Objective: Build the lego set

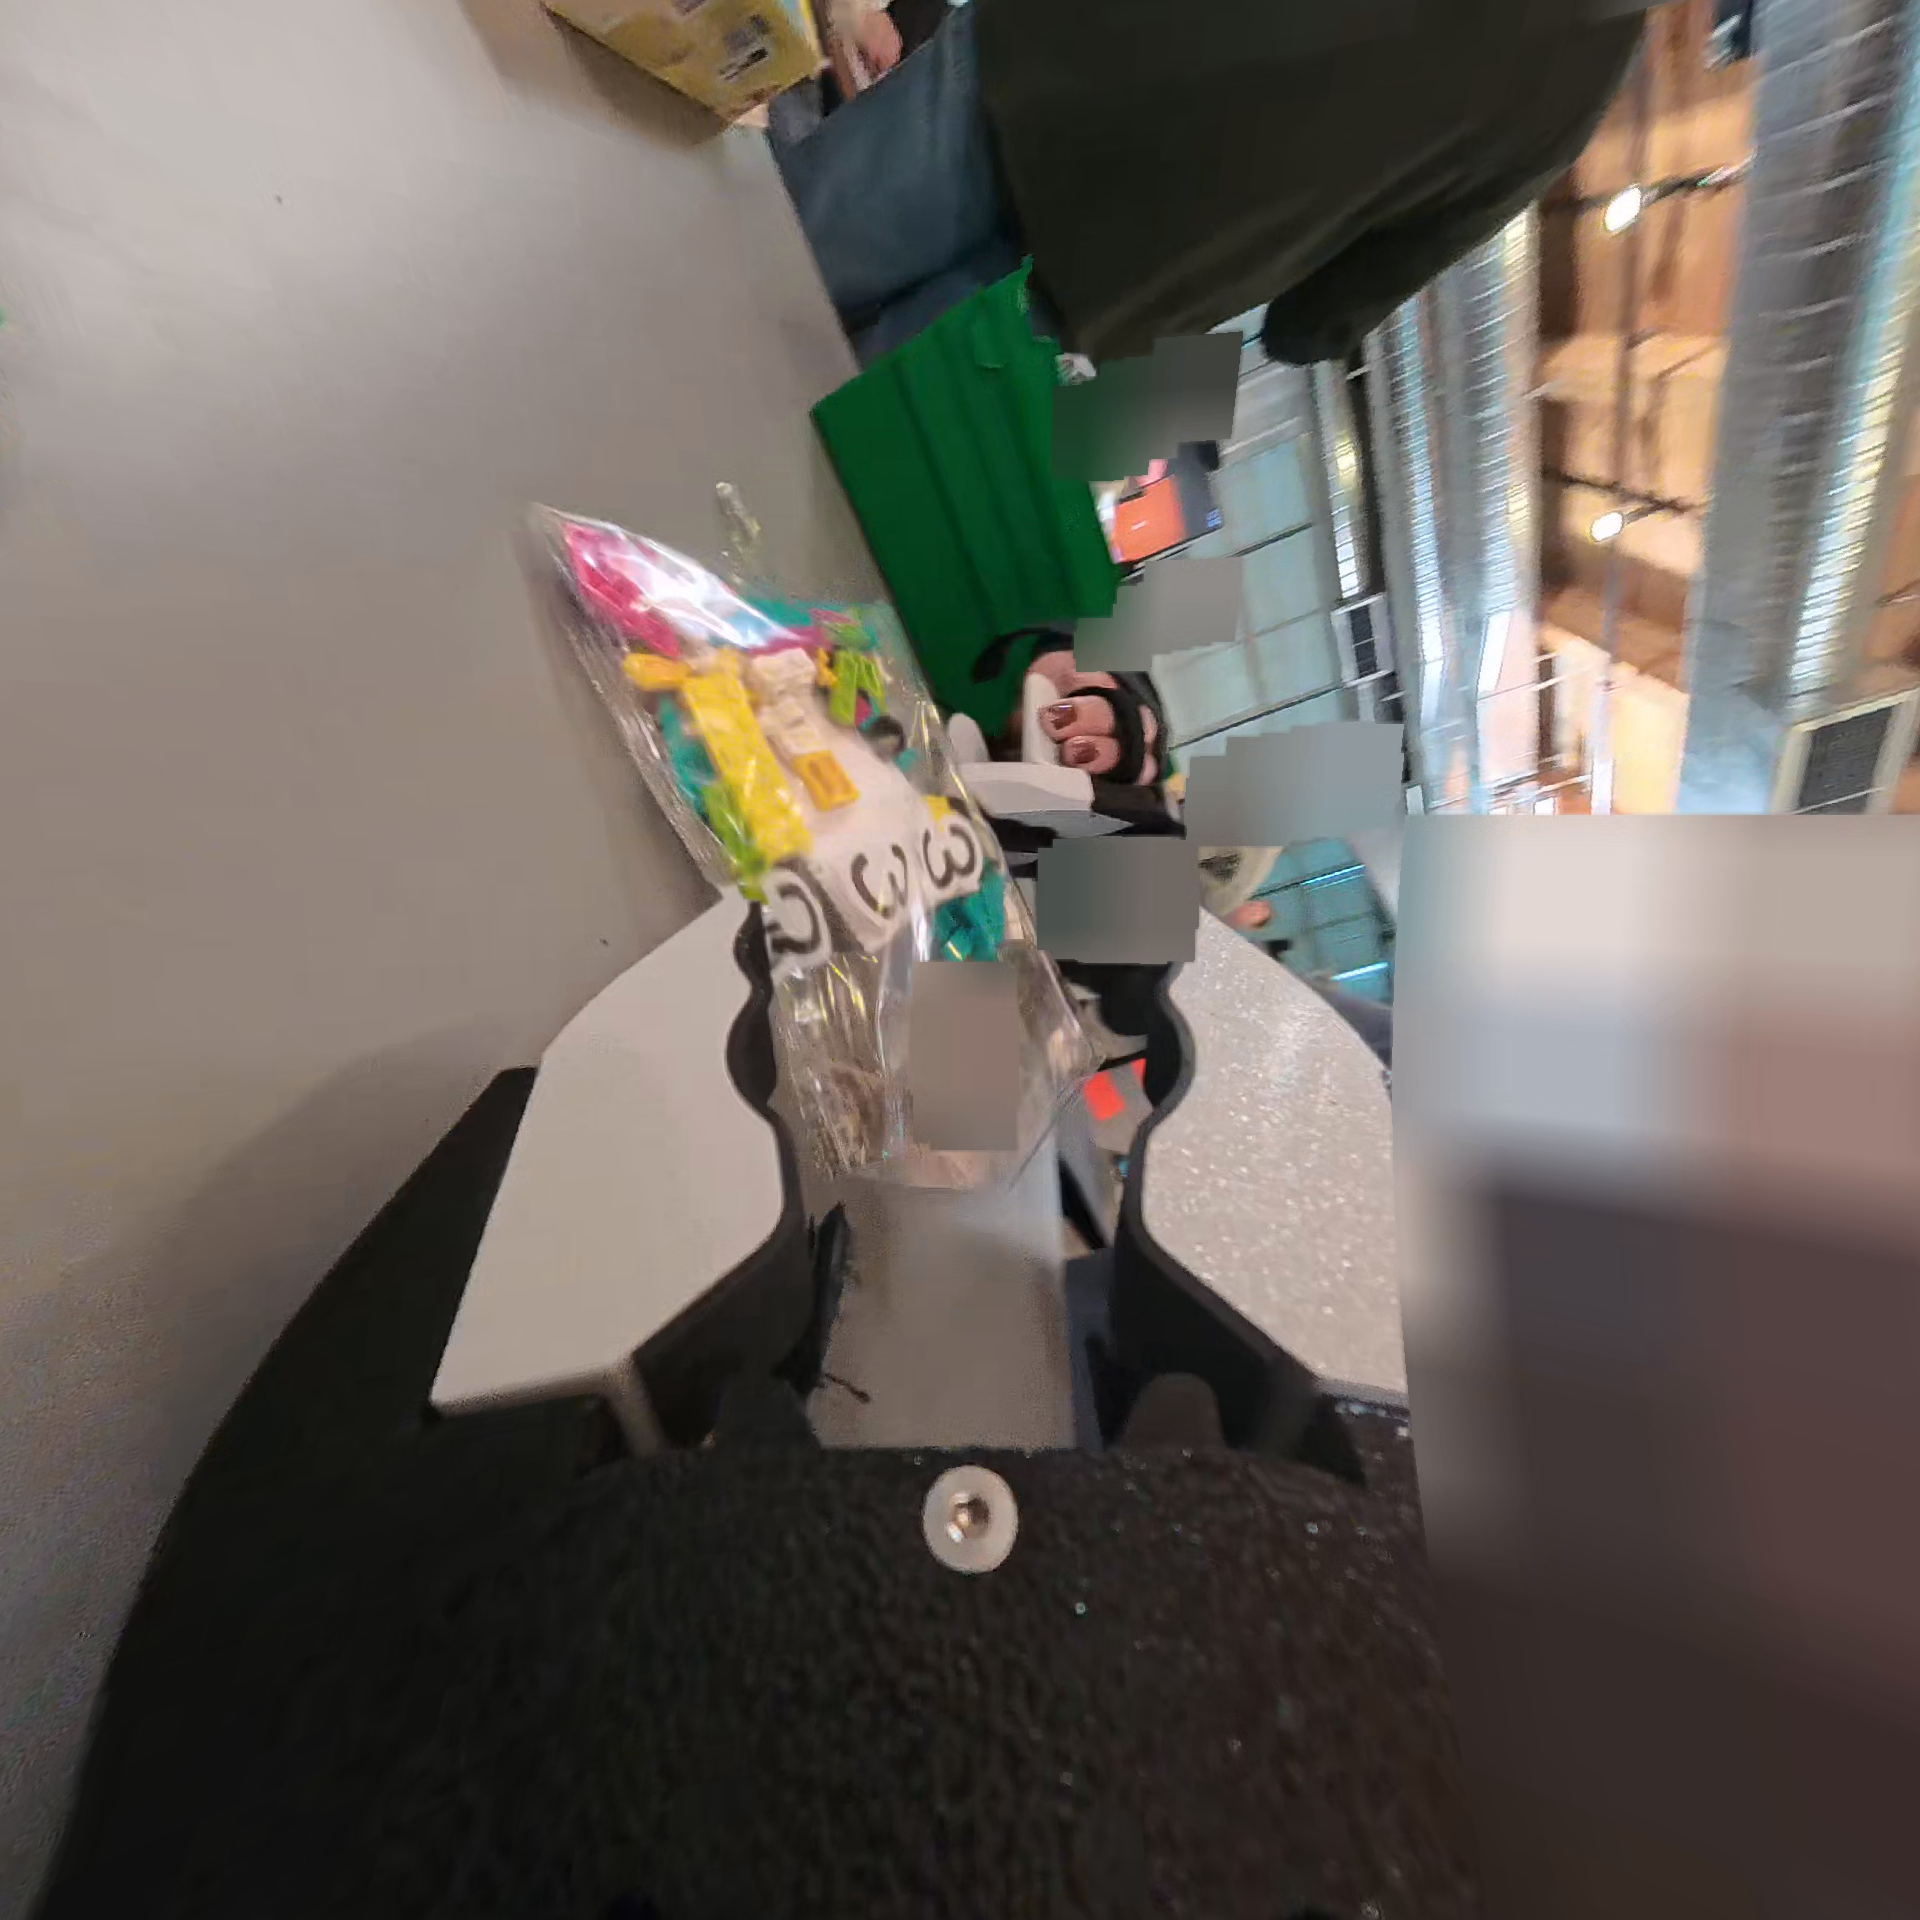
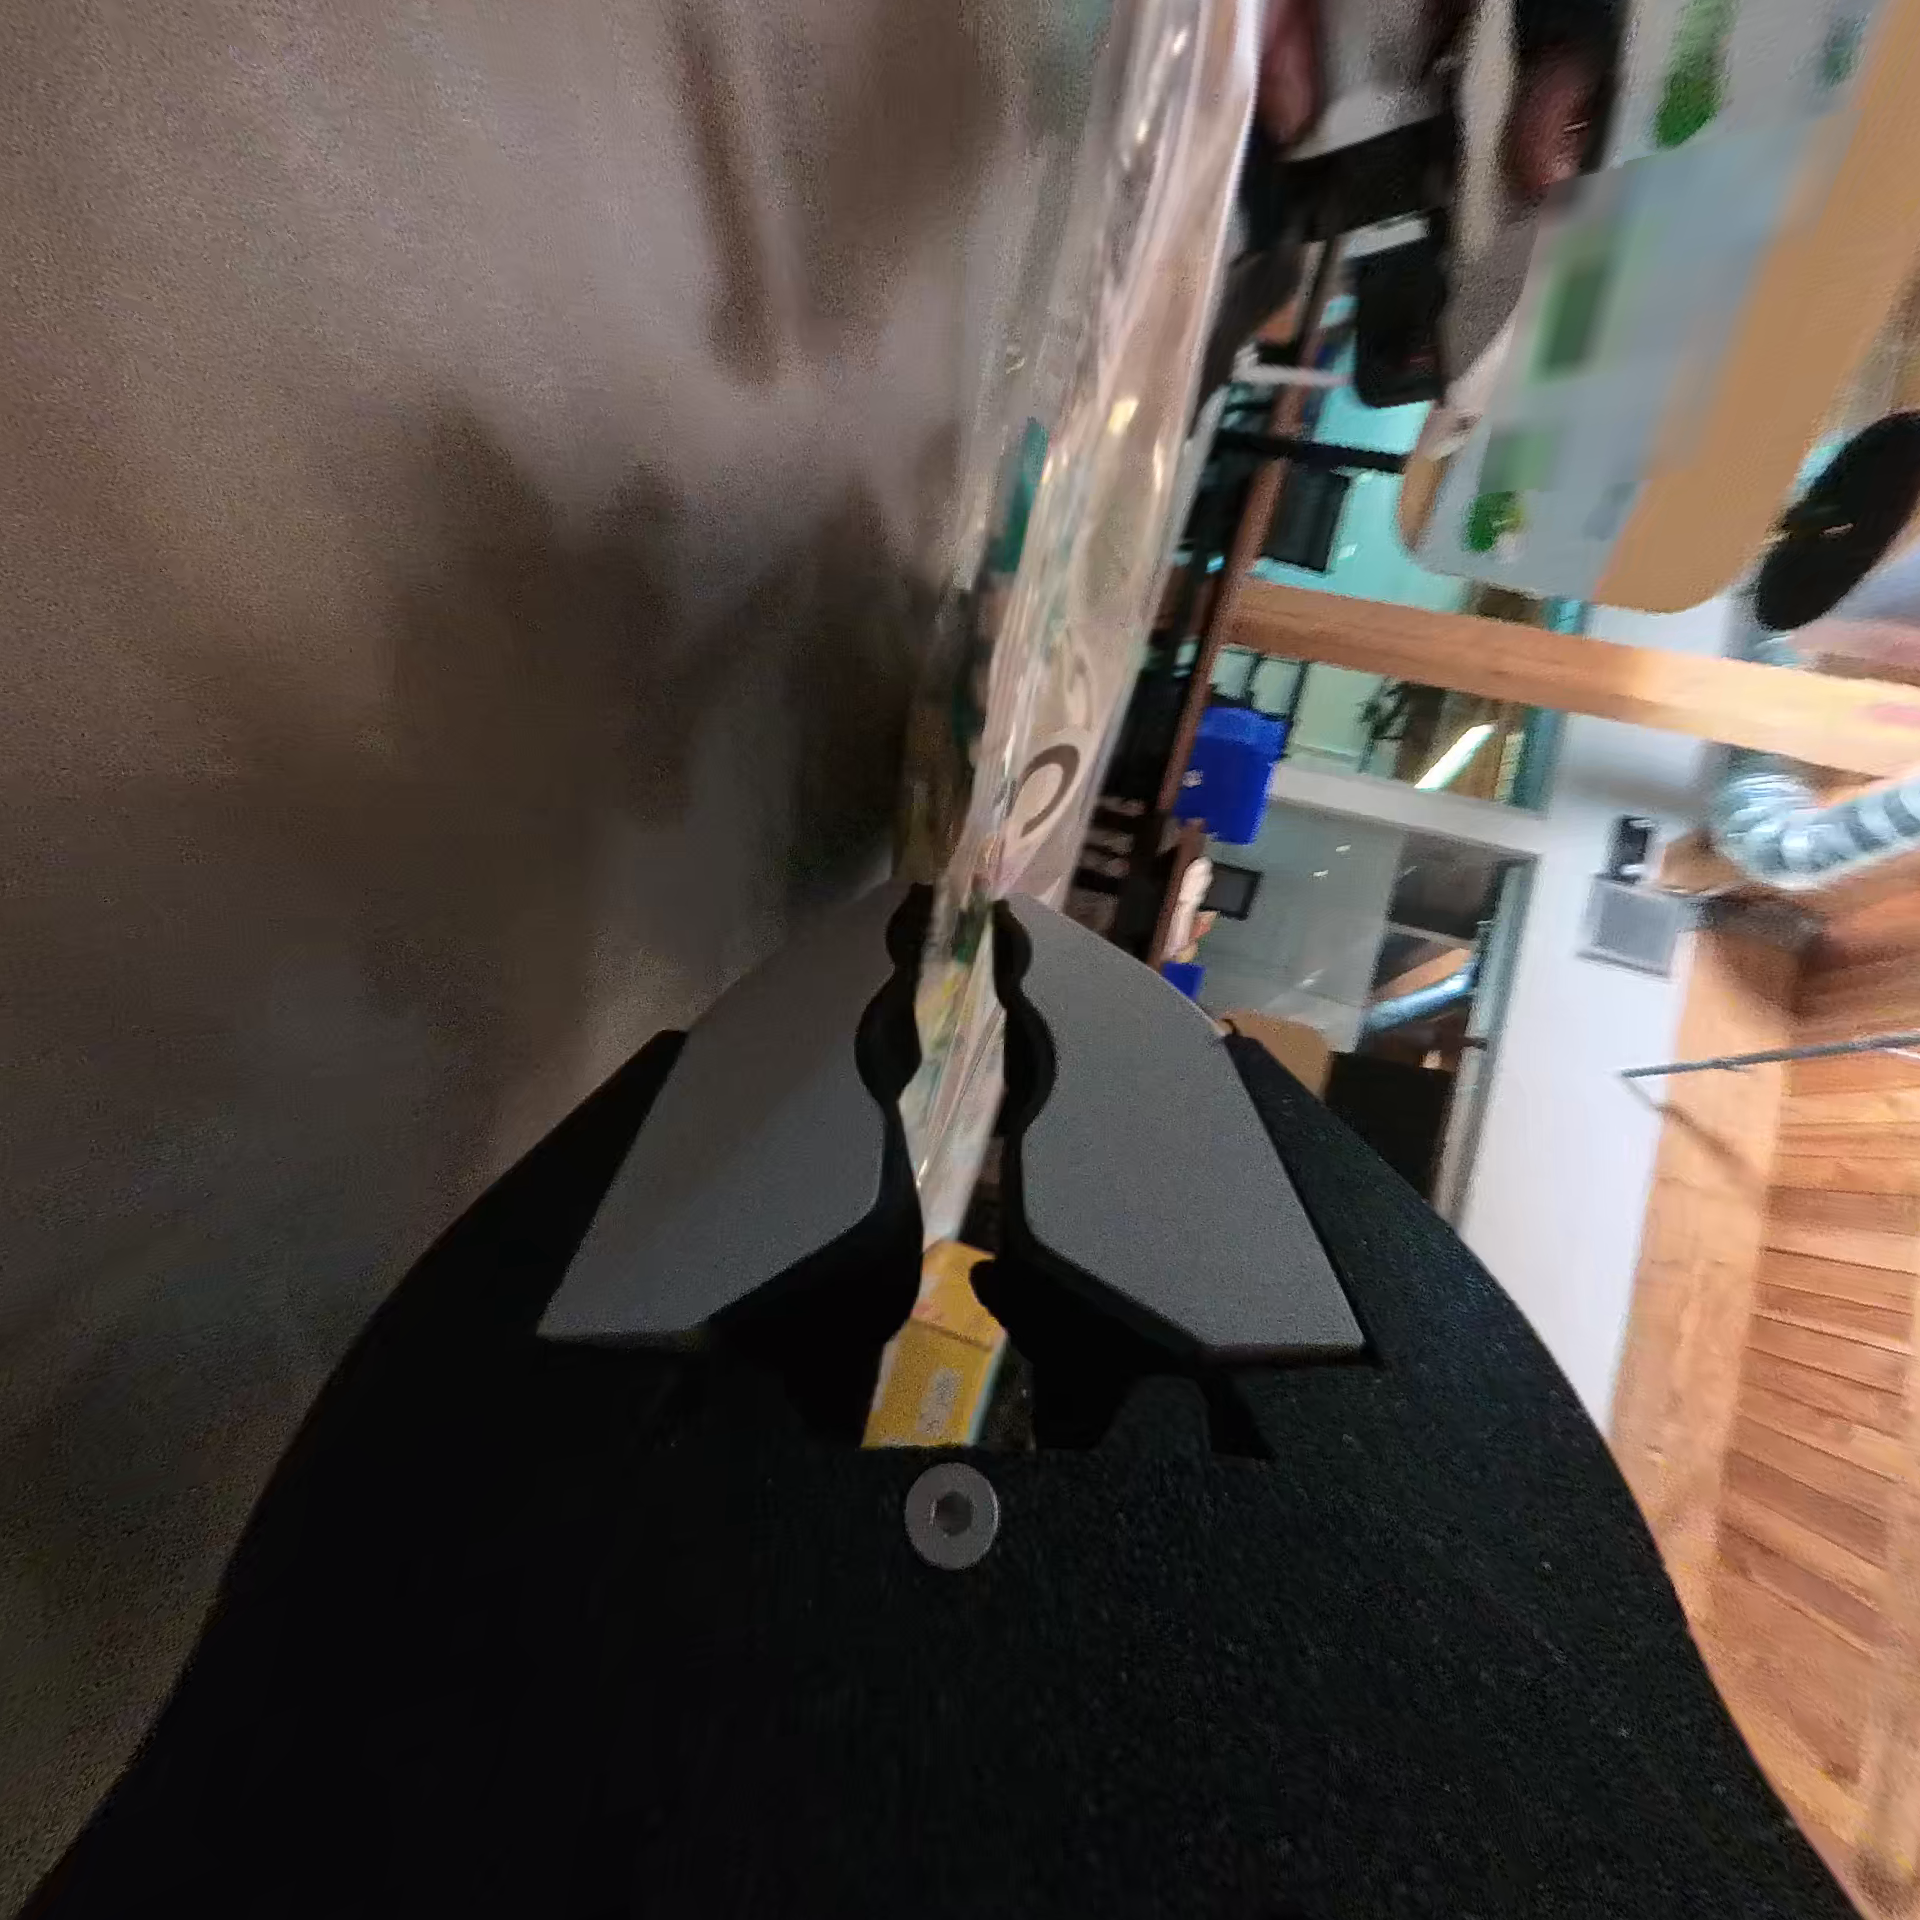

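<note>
A clear plastic bag of Lego pieces holds pink, yellow, teal and lime parts and hangs above the grey table. Its empty crumpled end lies between the fingers of my left gripper, whose jaws stand wide apart around it. My right gripper is shut on the bag's edge, which runs up from its fingertips. In the left wrist view the right gripper shows at the bag's far side, held by a gloved hand.
A yellow cardboard box lies at the table's far end and also shows behind my right fingers. A green cloth hangs at the table edge by a person in a dark top. Wooden walls and shelving stand behind.
</note>
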A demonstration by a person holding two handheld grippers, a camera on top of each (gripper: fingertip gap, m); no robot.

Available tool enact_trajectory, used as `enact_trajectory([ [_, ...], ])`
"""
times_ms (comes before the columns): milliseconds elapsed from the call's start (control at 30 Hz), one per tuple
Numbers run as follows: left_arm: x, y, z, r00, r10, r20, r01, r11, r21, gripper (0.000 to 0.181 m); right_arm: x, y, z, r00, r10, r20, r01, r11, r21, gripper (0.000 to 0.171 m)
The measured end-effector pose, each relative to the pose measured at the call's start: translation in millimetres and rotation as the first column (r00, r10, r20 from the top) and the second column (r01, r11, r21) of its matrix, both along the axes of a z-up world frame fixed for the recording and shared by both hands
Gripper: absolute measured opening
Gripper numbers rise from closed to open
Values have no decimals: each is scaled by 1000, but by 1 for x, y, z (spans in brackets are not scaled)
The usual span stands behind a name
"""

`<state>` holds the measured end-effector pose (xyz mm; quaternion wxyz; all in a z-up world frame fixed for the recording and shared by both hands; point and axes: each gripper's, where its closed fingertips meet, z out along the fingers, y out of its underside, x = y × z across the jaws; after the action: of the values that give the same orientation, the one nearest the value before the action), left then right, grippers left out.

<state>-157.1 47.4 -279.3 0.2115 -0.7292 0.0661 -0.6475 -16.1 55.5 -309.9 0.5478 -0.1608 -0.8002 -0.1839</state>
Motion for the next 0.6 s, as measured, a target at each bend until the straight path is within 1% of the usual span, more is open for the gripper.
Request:
enact_trajectory([
  [67,5,7,-6,994,6,-107,-2,999,38,69,10,3,-10,996,-79,49,83,993,-86,26],
  [133,9,11,-12,979,-2,-202,14,998,61,69,23,6,-12,981,-178,74,190,954,-233,43],
  [167,11,12,-15,970,-6,-244,25,997,72,69,30,7,-12,967,-240,84,254,910,-326,47],
  [200,12,14,-19,959,-7,-285,31,996,78,69,39,8,-12,946,-310,95,320,842,-435,48],
  [233,13,14,-22,948,-13,-319,41,996,81,69,48,9,-12,917,-387,101,374,742,-557,50],
  [267,14,13,-26,937,-22,-348,52,996,77,68,56,7,-14,882,-453,129,407,597,-692,47],
  [300,16,11,-28,930,-36,-367,67,995,71,67,60,4,-13,843,-517,148,401,421,-814,49],
  [333,18,10,-31,924,-50,-379,80,995,64,65,61,1,-10,813,-560,162,345,239,-907,46],
  [367,20,9,-33,919,-60,-390,89,994,57,65,60,-7,-5,806,-566,175,256,65,-965,46],
  [400,23,8,-35,914,-71,-399,99,994,52,64,60,-11,0,797,-575,186,171,-81,-982,46],
  [433,25,7,-37,909,-85,-408,113,993,44,64,62,-11,3,777,-592,214,111,-206,-972,43],
  [500,31,5,-43,897,-109,-429,135,990,30,64,65,-14,2,747,-587,310,25,-442,-897,42],
  [533,34,4,-43,894,-117,-433,143,989,27,63,65,-16,-1,732,-575,365,-3,-539,-843,43],
  [567,36,5,-43,890,-119,-440,145,989,26,63,63,-19,-4,734,-546,403,-24,-615,-789,43],
  [600,38,6,-44,884,-123,-452,152,988,28,63,62,-22,-9,730,-522,441,-35,-673,-739,42],
])
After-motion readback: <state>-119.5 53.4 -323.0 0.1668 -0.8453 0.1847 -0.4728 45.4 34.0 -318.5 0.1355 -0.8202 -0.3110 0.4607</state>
